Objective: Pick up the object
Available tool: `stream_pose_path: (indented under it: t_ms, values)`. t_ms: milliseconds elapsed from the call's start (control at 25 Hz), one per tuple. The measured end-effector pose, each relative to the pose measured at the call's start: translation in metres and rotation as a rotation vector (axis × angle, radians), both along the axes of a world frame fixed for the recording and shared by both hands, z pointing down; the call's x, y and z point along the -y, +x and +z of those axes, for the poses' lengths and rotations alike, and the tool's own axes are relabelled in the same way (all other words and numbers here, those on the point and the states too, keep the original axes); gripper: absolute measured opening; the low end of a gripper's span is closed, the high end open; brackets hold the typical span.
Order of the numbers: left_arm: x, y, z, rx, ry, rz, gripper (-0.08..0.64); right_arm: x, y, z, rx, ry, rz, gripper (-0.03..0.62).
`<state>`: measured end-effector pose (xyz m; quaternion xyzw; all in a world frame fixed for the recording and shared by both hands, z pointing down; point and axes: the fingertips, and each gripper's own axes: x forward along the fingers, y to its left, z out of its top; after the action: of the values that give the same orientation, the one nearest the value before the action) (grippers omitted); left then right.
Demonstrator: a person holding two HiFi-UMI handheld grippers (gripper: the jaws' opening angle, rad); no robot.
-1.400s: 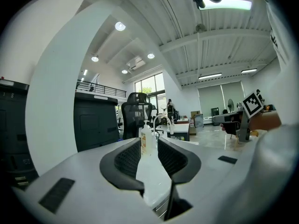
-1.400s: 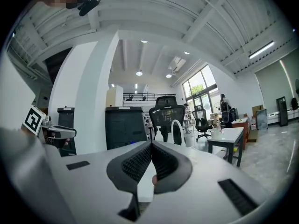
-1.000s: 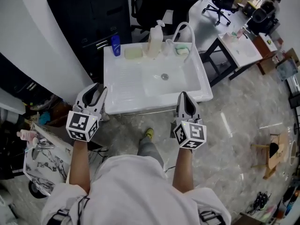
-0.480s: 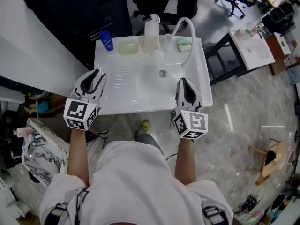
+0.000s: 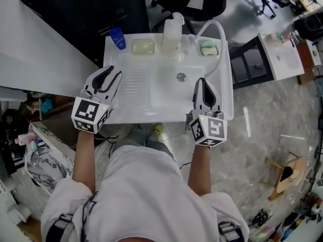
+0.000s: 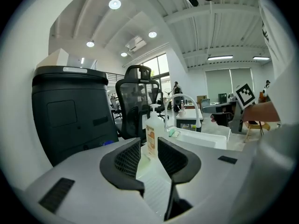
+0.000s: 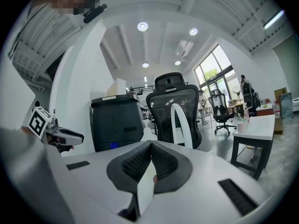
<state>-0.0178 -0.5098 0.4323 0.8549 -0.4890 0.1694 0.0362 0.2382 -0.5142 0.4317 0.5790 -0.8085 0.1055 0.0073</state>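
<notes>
Left gripper (image 5: 110, 74) (image 6: 148, 146): jaws parted to a clear gap, nothing between the pads, nothing gripped. Held just above the left edge of the white sink (image 5: 128, 105), beside the ribbed draining area. Straight beyond the gap in the left gripper view, well clear of the pads, an upright pump bottle (image 6: 152, 134).

Right gripper (image 5: 204, 82) (image 7: 150, 146): jaw tips pressed together, empty. Held above the front right part of the sink, near the rim. Each gripper on a bare forearm, marker cube toward the white-shirted torso at the bottom of the head view.

Further out, in the basin, a round drain (image 5: 180, 76). Along the back ledge, left to right in the head view: a small blue bottle (image 5: 117, 38), a pale yellow-green bar in a dish (image 5: 143, 46), the pump bottle (image 5: 172, 34), a green sponge in a dish (image 5: 208, 49). Arching over the right side of the basin, a white faucet (image 5: 222, 44) (image 6: 184, 95) (image 7: 174, 120).

No telling which of these is the object to pick up; all of them on the ledge, none touched by either gripper.

Behind the sink, a black cabinet (image 6: 70, 111) (image 7: 117, 120) and a black office chair (image 6: 138, 97) (image 7: 175, 97). To the right, grey marbled floor (image 5: 262, 135).
</notes>
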Motion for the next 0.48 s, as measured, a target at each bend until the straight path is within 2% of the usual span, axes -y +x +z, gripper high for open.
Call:
stream_pose_path:
  t_ms: [480]
  values:
    - [0.064,-0.006,0.025,0.000,-0.055,0.092,0.107,0.049,-0.023,0.007,0.030,0.009,0.033,0.006]
